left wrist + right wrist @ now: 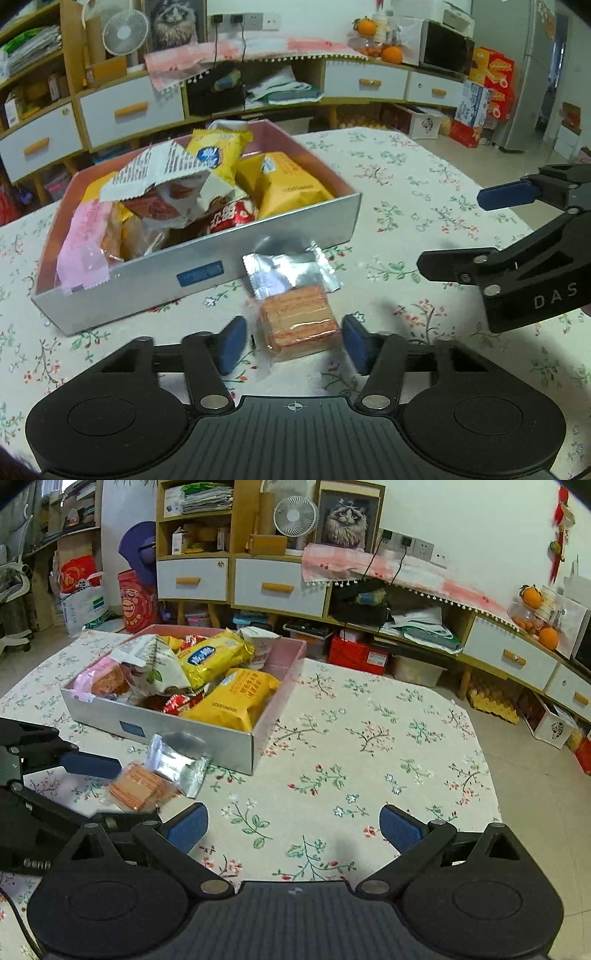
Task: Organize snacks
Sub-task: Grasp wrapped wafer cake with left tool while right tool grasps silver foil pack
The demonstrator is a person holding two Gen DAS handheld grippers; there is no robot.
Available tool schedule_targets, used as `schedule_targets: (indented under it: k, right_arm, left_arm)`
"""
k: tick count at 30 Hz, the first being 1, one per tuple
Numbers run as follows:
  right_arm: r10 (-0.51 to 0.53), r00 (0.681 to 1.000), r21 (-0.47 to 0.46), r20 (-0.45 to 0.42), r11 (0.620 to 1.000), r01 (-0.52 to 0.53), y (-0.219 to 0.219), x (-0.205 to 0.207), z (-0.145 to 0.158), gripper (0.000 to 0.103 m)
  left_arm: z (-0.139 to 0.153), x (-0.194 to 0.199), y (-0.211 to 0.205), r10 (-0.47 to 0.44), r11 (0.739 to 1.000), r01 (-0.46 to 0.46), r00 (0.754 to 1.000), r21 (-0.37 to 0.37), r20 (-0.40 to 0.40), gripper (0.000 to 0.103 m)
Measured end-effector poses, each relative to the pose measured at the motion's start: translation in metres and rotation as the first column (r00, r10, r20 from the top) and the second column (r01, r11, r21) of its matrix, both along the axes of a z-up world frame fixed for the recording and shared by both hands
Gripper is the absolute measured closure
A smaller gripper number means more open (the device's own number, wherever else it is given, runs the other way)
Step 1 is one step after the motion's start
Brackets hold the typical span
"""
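In the left wrist view, the left gripper (293,341) filled the bottom of the frame, its blue pads (232,343) flanking a clear-wrapped wafer pack (299,321) that lay on the floral bench (424,192) at lower centre; a narrow gap showed between each pad and the wrapper, so the jaws stood partly open around the pack without pressing it. The torn silver end of the wrapper (291,269) pointed up the frame and reached the near wall of the snack box (229,254), a grey, pink-lined box at centre left, heaped with yellow packets (288,184), a white torn bag (162,170) and a pink sachet (83,243). At the right edge the right gripper (448,229) reached in, its jaws wide apart and empty. In the right wrist view, the right gripper (293,827) occupied the bottom of the frame, its jaws spread wide over bare cloth with nothing between them. At lower left the left gripper (114,794) straddled the wafer pack (142,788), which lay on the bench (369,738) just before the box's near wall. The snack box (236,746) sat at centre left, full of packets. Along the top ran a sideboard (277,587) with drawers.
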State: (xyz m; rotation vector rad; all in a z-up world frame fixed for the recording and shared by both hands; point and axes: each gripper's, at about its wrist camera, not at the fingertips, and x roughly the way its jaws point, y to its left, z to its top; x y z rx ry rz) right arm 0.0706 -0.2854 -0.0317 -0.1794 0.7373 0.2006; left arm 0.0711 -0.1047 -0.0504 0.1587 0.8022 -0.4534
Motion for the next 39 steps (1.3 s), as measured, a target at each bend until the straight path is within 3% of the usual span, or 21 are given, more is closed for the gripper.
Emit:
schedule_targets:
  k: [4,22,29,39]
  right_arm:
    - [0.005,1.000,-0.005,-0.009,1.000,-0.005,0.002,0.002,-0.002,0.030]
    - [0.072,0.995,0.014,-0.063,0.997,-0.071,0.052,0.020,-0.012,0.030]
    - [0.172,0.982,0.042,-0.081,0.985,-0.169,0.084,0.025,-0.011,0.031]
    - [0.221,0.971,-0.013,-0.093,0.975,-0.224,0.115,0.033,-0.020,0.051]
  left_arm:
    - [0.001,-0.002,0.005,-0.005,1.000,0.005,1.000,0.016,0.018,0.063]
    - [0.007,0.003,0.063,0.041,0.998,-0.042,0.999,0.056,0.023,0.063]
    - [0.005,0.006,0.082,0.057,0.995,-0.058,0.998,0.077,0.015,0.063]
    - [0.001,0.009,0.101,0.070,0.994,-0.070,0.998,0.083,0.001,0.063]
